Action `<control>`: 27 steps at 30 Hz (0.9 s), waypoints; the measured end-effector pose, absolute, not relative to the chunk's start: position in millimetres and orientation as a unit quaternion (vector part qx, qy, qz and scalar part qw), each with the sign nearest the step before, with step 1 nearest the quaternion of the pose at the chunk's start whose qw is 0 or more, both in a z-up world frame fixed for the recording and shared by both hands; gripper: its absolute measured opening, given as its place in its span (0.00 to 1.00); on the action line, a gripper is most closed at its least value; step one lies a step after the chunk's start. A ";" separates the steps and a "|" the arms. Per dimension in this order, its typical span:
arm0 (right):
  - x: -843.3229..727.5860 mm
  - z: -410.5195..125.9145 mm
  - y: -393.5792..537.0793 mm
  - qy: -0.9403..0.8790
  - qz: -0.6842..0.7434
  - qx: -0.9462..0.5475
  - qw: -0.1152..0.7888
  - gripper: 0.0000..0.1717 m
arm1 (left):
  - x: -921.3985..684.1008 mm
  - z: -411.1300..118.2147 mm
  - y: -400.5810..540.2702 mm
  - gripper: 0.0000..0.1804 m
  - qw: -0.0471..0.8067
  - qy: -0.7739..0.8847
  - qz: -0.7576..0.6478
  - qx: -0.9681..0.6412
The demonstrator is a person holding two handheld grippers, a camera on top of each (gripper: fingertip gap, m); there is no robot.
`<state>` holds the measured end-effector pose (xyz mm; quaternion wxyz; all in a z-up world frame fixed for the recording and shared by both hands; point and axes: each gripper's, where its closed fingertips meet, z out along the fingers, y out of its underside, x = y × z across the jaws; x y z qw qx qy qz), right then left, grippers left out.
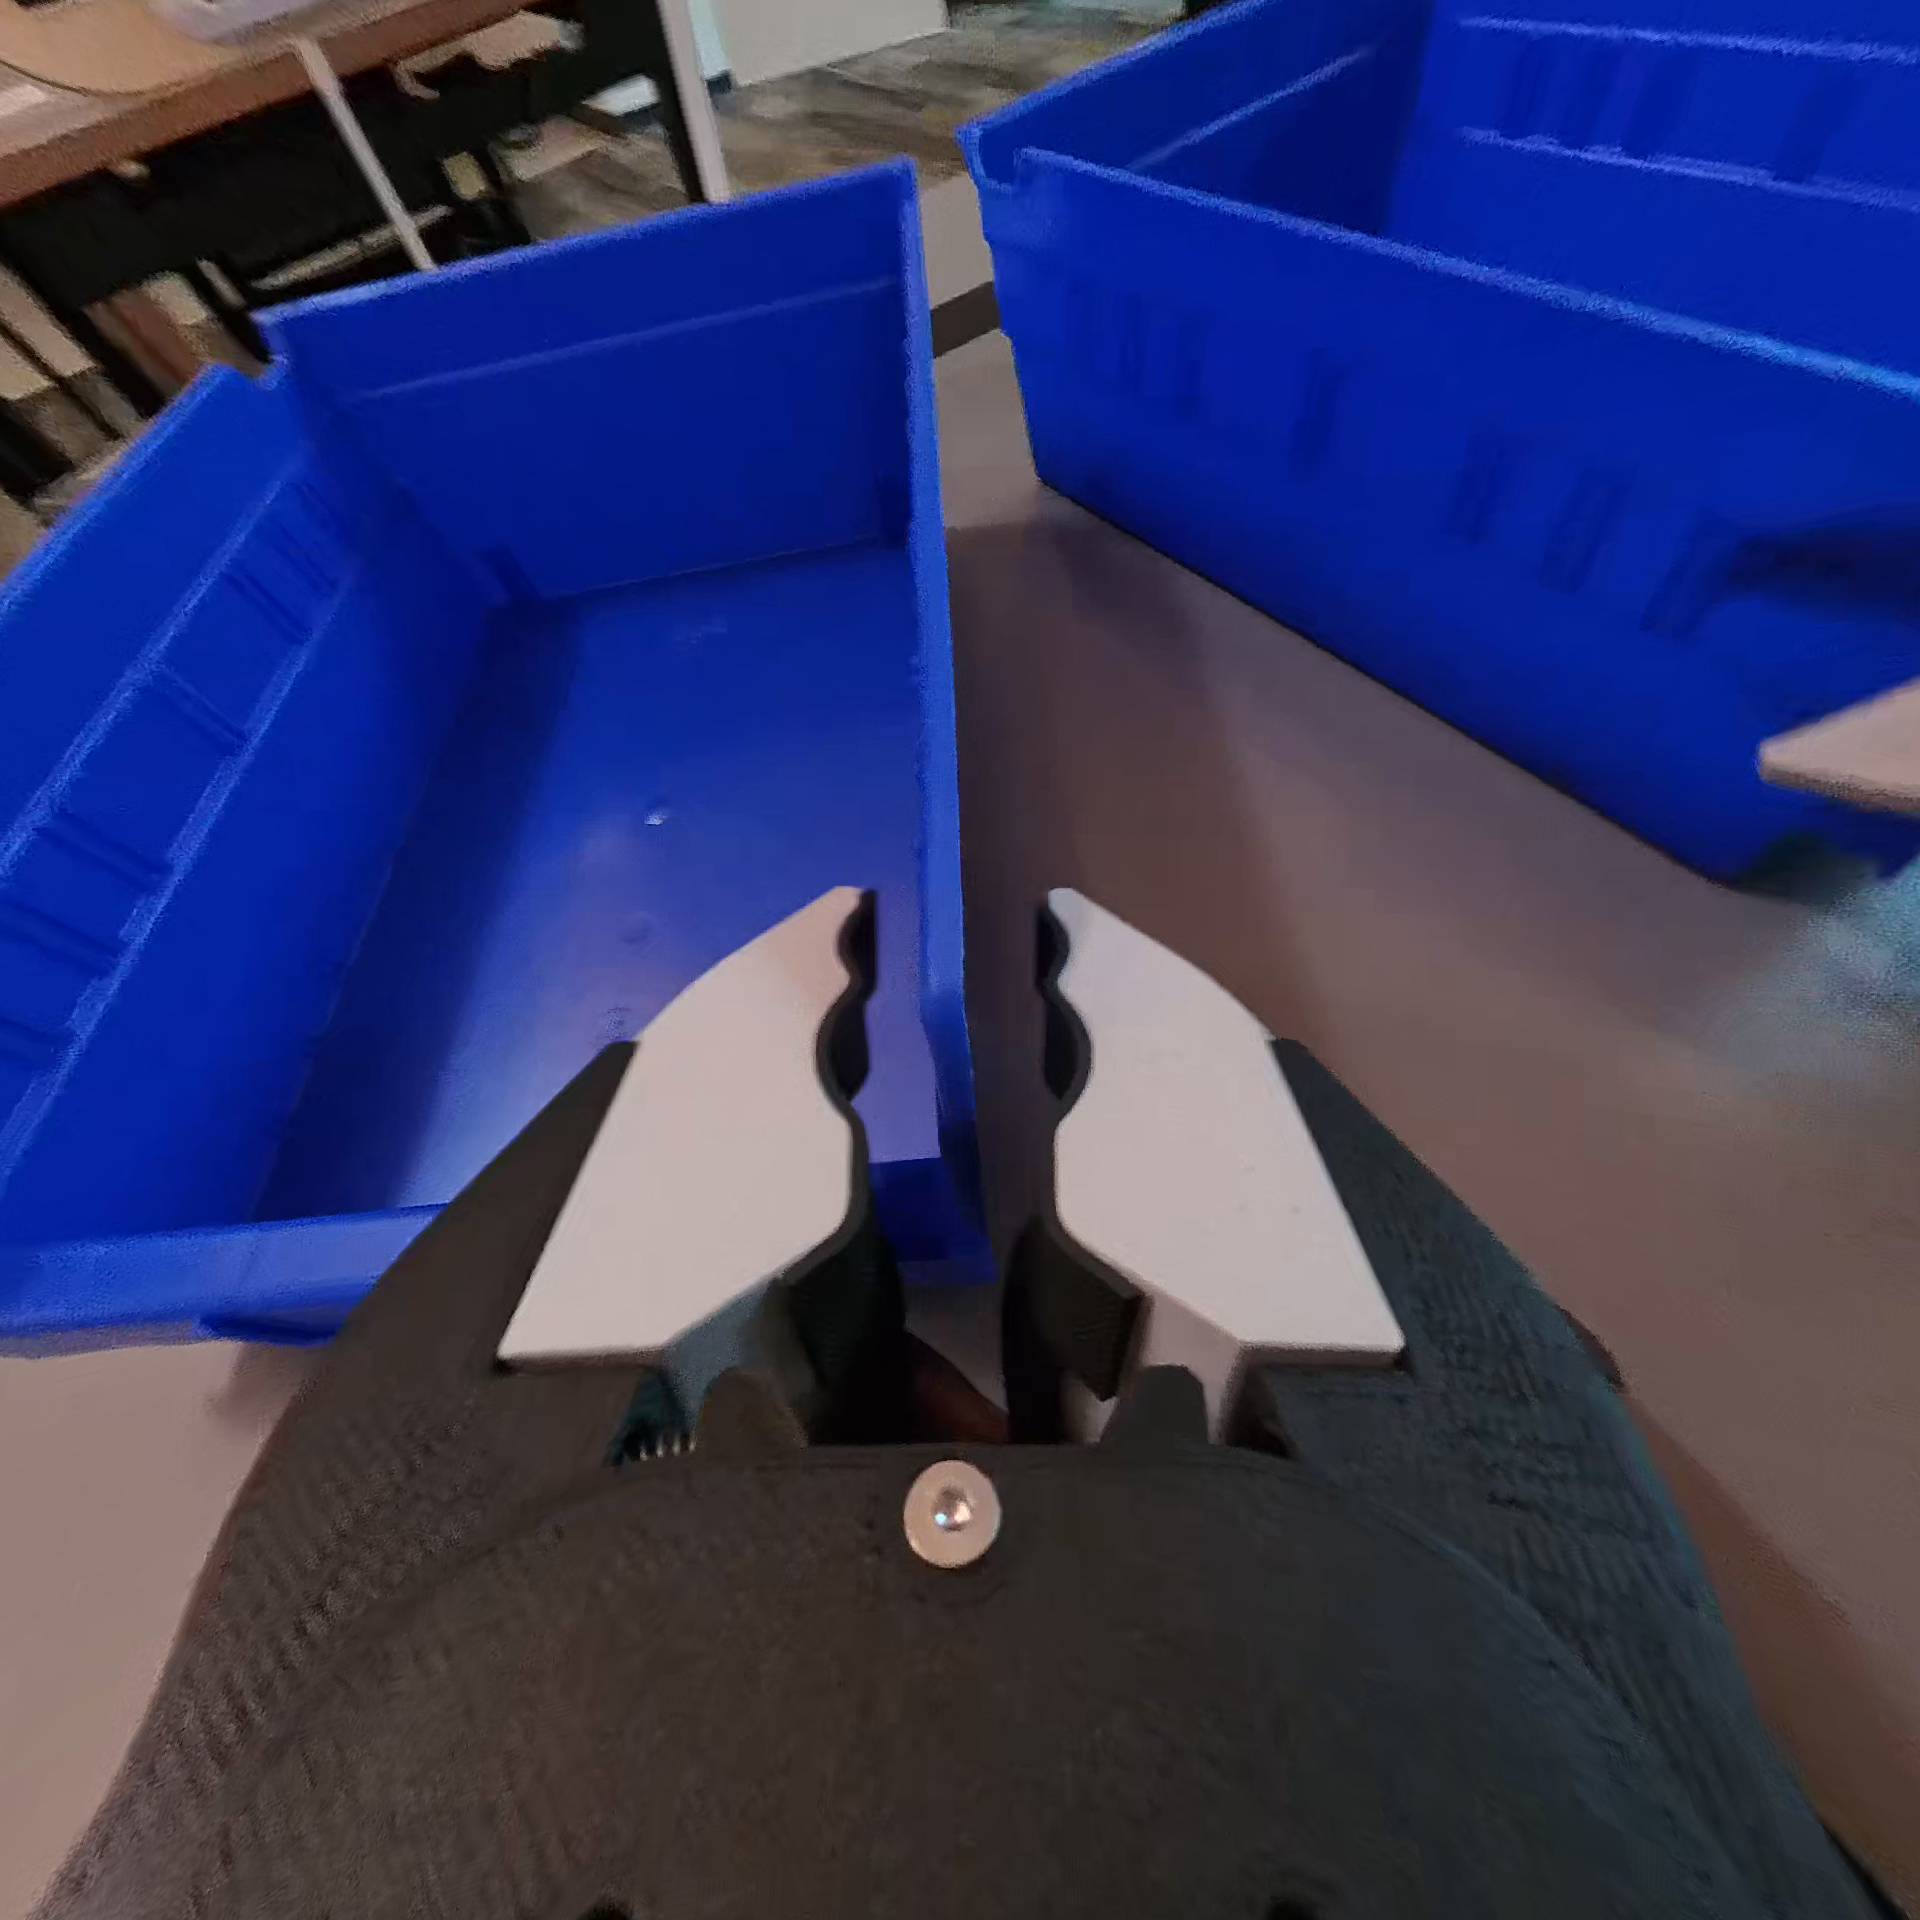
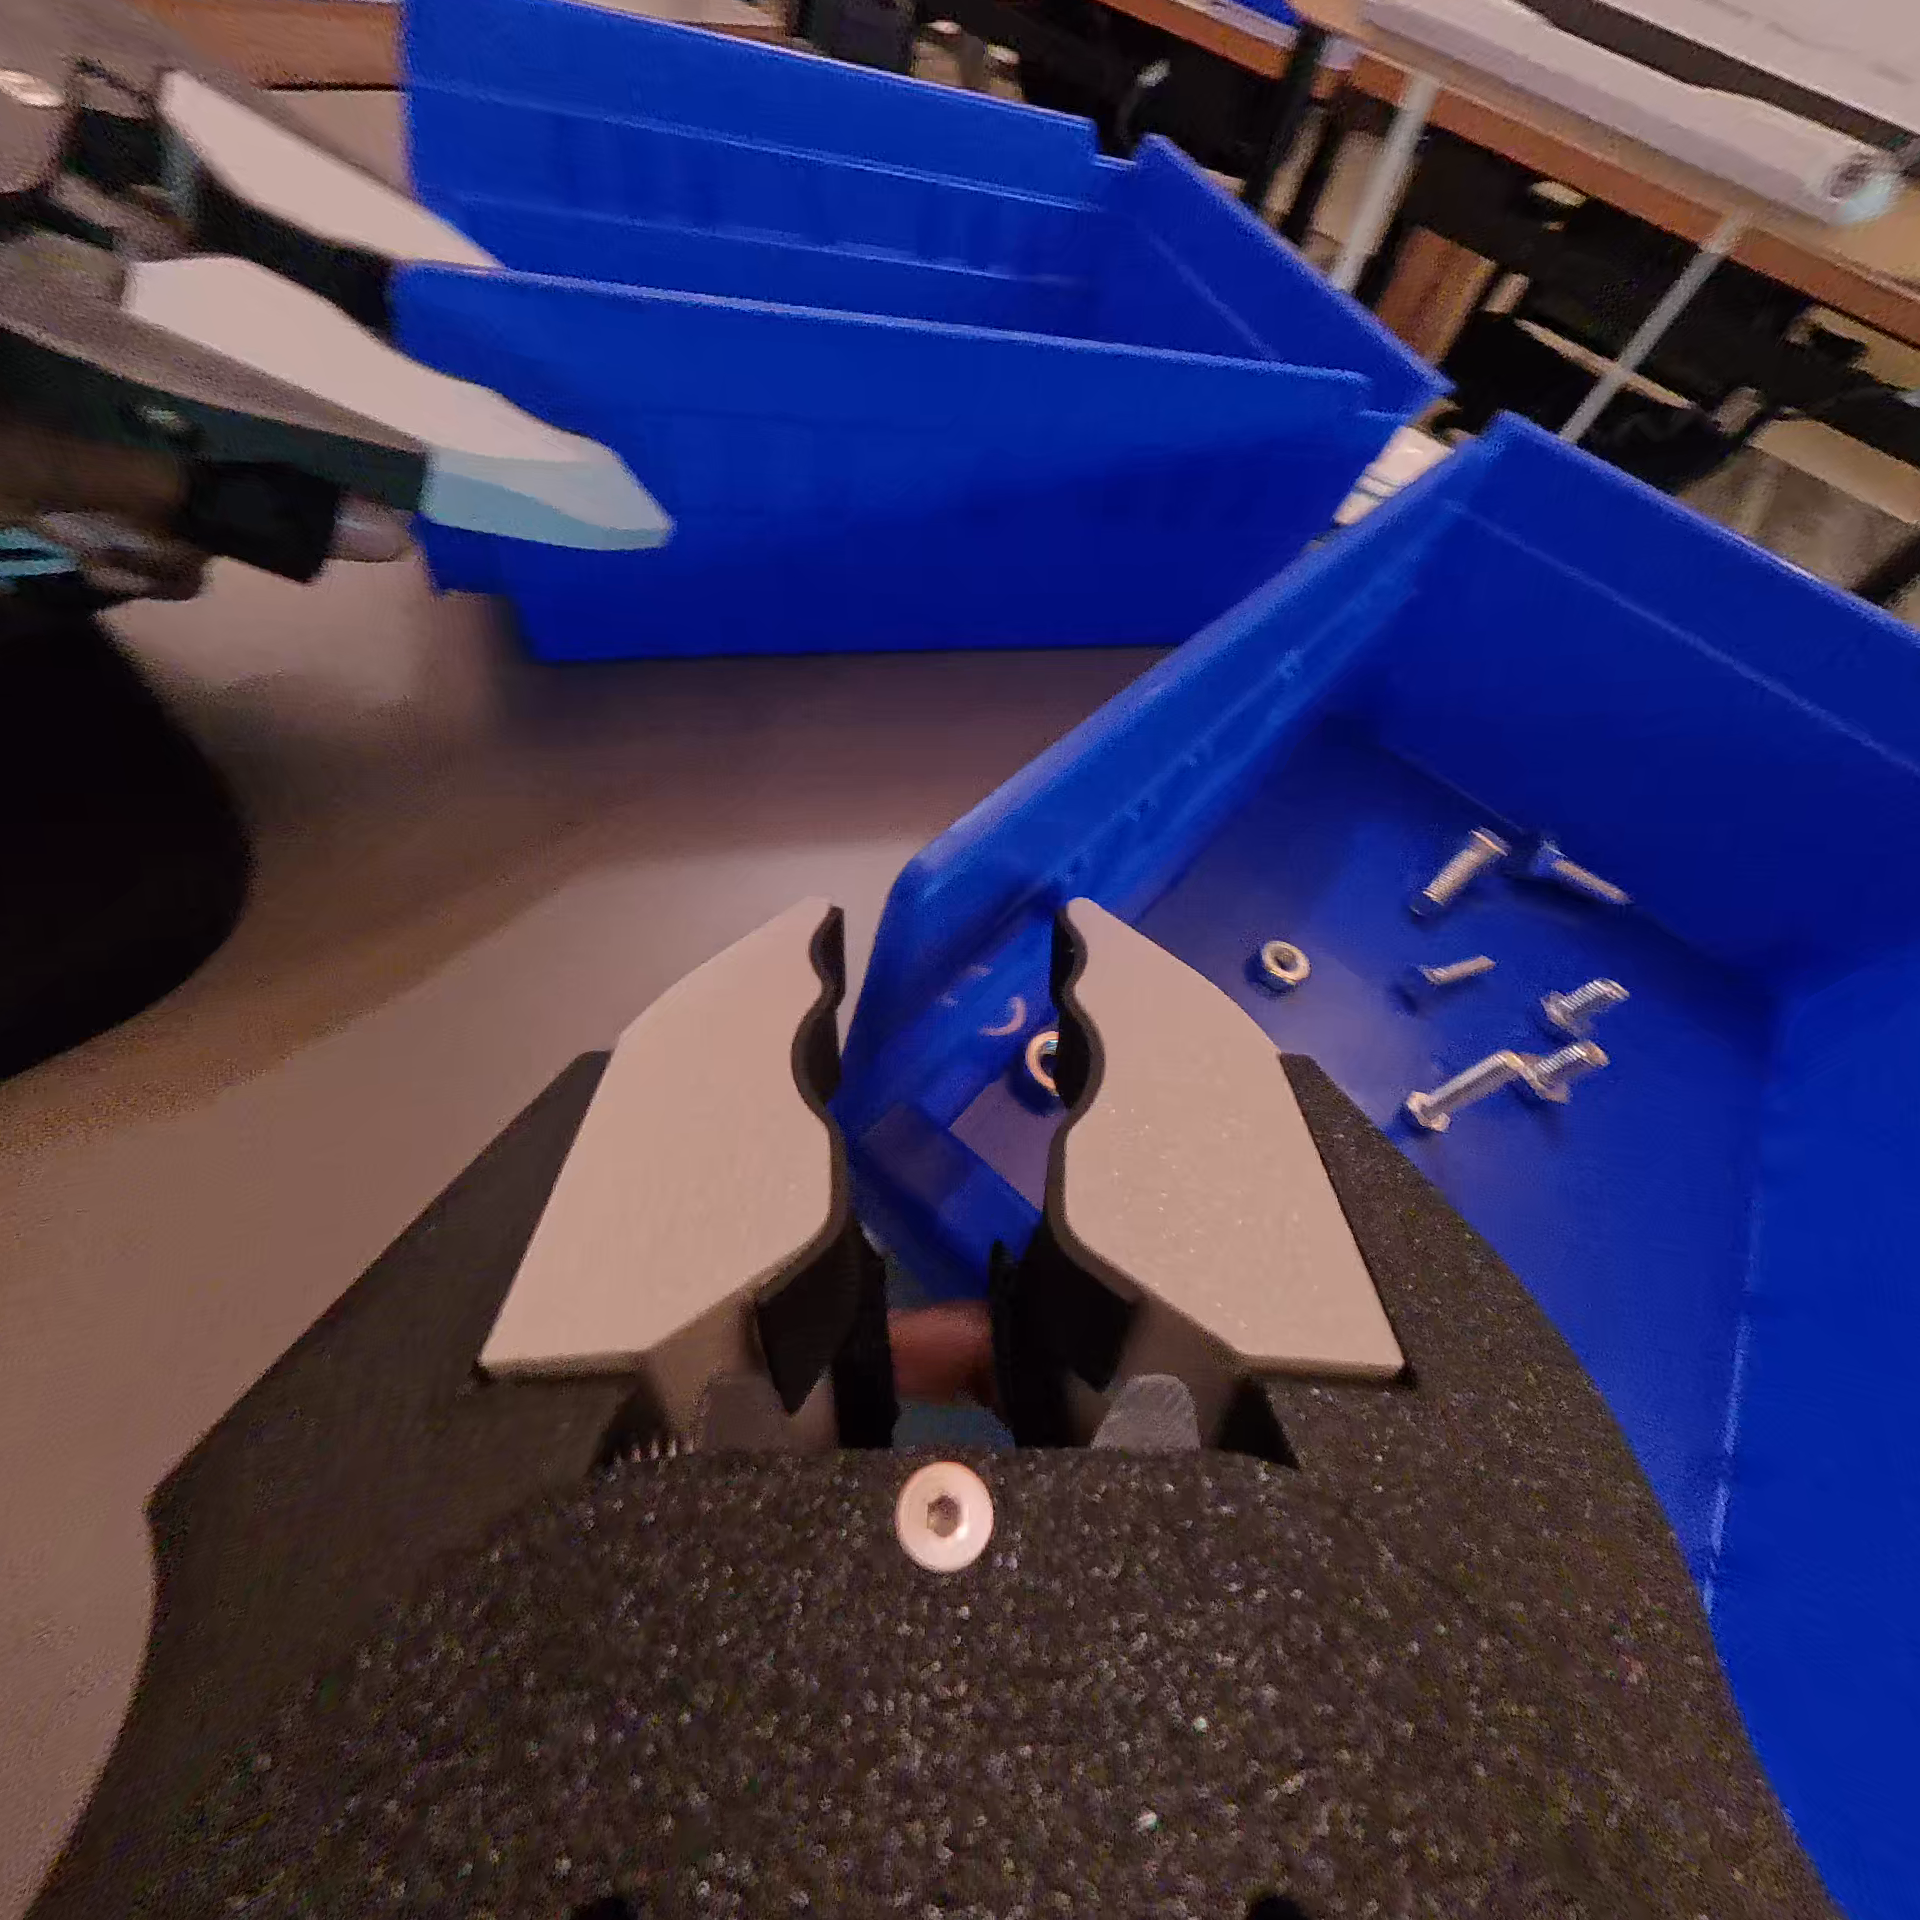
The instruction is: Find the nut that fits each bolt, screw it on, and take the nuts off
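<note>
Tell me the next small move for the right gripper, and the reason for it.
Probably shift the right gripper rightward, over the wall of the blue bin, and down toward a bolt on its floor. Its jaws stand apart with nothing in them, and they straddle the wall rather than any part. The bolts and a nut lie loose inside, none joined as far as shows.

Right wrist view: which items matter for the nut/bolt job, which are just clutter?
Job: bolts and nuts in the right blue bin; left gripper and right gripper, both open.
Clutter: long divided bin; background tables.
</note>
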<state>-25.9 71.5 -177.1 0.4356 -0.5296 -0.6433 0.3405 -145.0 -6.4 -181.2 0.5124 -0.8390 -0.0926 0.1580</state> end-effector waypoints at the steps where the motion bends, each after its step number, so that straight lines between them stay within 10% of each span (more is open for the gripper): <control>1: -25.5 -175.4 62.3 -0.652 0.359 -0.518 0.422 0.25 | -145.1 -173.2 -7.7 0.21 0.522 -0.100 0.178 -0.828; 7: 5.4 -107.2 79.4 -0.527 0.489 -0.498 0.485 0.39 | -66.0 -115.9 20.0 0.32 0.665 -0.072 0.139 -0.731; 15: 102.2 -138.8 237.7 -0.376 0.251 -0.681 0.577 0.48 | -21.8 -141.7 82.3 0.43 0.643 -0.093 0.048 -0.759; 21: 94.3 -178.2 236.2 -0.435 0.225 -0.713 0.502 0.26 | -20.8 -170.3 99.3 0.43 0.579 -0.107 0.040 -0.807; 27: 94.6 -182.8 236.2 -0.472 0.146 -0.702 0.514 0.05 | -34.4 -179.6 97.2 0.16 0.543 -0.090 0.096 -0.829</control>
